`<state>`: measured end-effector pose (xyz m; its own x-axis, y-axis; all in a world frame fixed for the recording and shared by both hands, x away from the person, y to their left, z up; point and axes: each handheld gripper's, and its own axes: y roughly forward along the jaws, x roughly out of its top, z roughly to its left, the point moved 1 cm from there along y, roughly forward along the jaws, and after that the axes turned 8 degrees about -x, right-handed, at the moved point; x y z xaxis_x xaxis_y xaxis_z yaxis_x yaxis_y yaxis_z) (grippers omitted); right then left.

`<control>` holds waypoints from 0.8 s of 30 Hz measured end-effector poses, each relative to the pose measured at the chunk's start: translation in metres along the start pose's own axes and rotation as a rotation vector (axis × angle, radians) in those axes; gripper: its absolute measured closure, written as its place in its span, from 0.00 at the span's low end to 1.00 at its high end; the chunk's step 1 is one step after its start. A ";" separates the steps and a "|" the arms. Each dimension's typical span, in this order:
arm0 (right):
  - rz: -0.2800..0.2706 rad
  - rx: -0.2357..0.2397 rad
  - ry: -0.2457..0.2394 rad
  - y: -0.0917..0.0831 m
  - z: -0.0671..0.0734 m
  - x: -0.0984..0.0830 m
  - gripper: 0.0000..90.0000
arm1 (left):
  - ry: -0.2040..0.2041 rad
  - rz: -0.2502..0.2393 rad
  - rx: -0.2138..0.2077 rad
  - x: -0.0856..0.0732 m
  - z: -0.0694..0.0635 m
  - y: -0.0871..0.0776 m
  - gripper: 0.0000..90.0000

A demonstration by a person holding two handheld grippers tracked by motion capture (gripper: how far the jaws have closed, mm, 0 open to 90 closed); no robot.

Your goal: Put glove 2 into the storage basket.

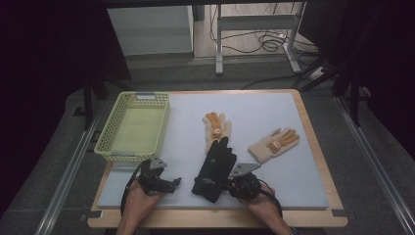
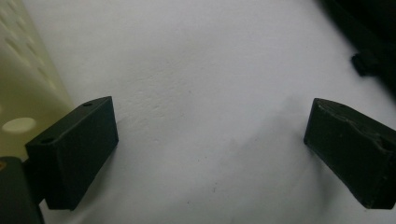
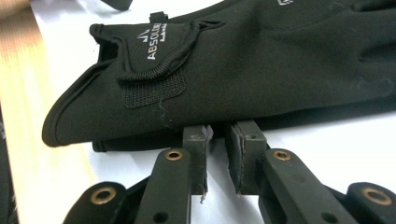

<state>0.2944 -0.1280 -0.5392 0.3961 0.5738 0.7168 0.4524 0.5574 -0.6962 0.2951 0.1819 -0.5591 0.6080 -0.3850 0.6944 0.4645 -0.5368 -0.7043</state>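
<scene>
A black glove (image 1: 214, 169) lies on the pale mat (image 1: 254, 105) near the front edge, its cuff toward me. In the right gripper view its cuff with a velcro tab and white lettering (image 3: 224, 70) lies right in front of the jaws. My right gripper (image 3: 218, 133) is shut to a thin slit, tips against the glove's lower edge, with nothing between them. It rests just right of the cuff (image 1: 230, 185). My left gripper (image 1: 174, 182) lies left of the glove, open wide (image 2: 210, 135) over bare mat.
A yellow-green plastic basket (image 1: 134, 125) stands at the mat's left; its wall (image 2: 23, 70) is close beside my left jaw. Two cream gloves with orange fingertips lie farther back, one mid-mat (image 1: 217, 128), one to the right (image 1: 274, 143). The wooden table edge (image 1: 215, 219) runs along the front.
</scene>
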 end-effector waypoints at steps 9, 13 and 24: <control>-0.016 -0.027 -0.027 0.020 0.003 0.016 0.87 | 0.004 0.000 0.005 0.000 0.000 0.000 0.03; -0.021 -0.025 -0.017 0.022 0.003 0.018 0.86 | 0.004 -0.002 0.006 0.000 -0.001 0.000 0.03; -0.002 -0.092 -0.032 0.003 -0.011 0.013 0.75 | -0.001 -0.006 0.006 -0.001 -0.001 0.000 0.03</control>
<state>0.3099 -0.1256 -0.5312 0.3702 0.5924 0.7155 0.5251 0.5019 -0.6873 0.2945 0.1815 -0.5598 0.6058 -0.3814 0.6983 0.4716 -0.5346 -0.7012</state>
